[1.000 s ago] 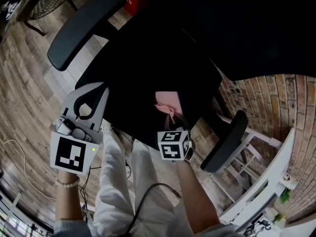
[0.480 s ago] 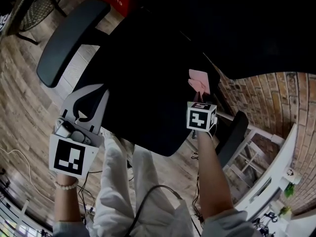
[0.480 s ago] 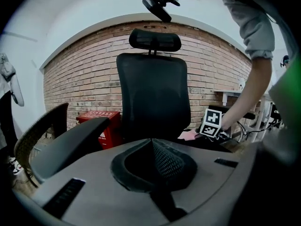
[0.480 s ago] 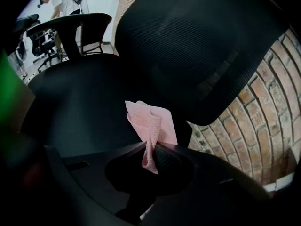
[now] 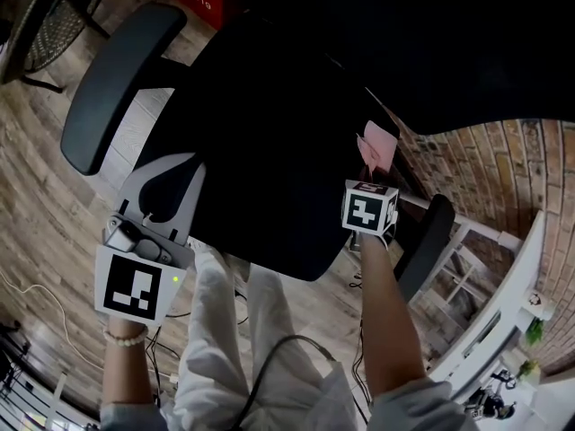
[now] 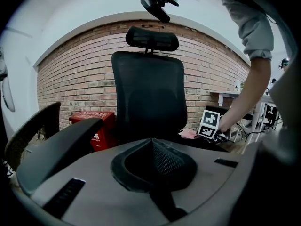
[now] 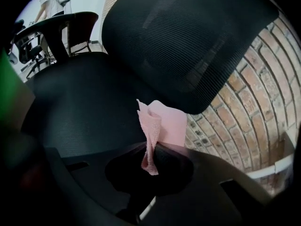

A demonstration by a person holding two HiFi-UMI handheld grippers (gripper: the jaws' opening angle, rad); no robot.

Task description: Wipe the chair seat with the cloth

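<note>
Head view: the black chair seat (image 5: 269, 151) is seen from above, with one armrest (image 5: 112, 83) at upper left over the plank floor (image 5: 45, 196). The left tongs (image 5: 171, 171) are held at the seat's near left edge. The right tongs (image 5: 370, 176) are held at the seat's far right corner, just below the backrest. The pink cloth (image 5: 377, 146) is pinched in them and sticks out ahead of the tips.

Left gripper view: the left tongs are pressed together, with nothing between them. They are aimed across the seat at the upright backrest (image 6: 148, 93) and headrest (image 6: 152, 38). A brick wall (image 6: 75, 79) and a red box (image 6: 96, 121) are seen behind. The cloth is visible low on the right, at the seat edge.

Right gripper view: the right tongs are clamped on the cloth. A twisted fold is gripped between the tips, and the flat part is spread beyond them, beside the lower edge of the backrest. Contact between cloth and seat cannot be confirmed.
</note>
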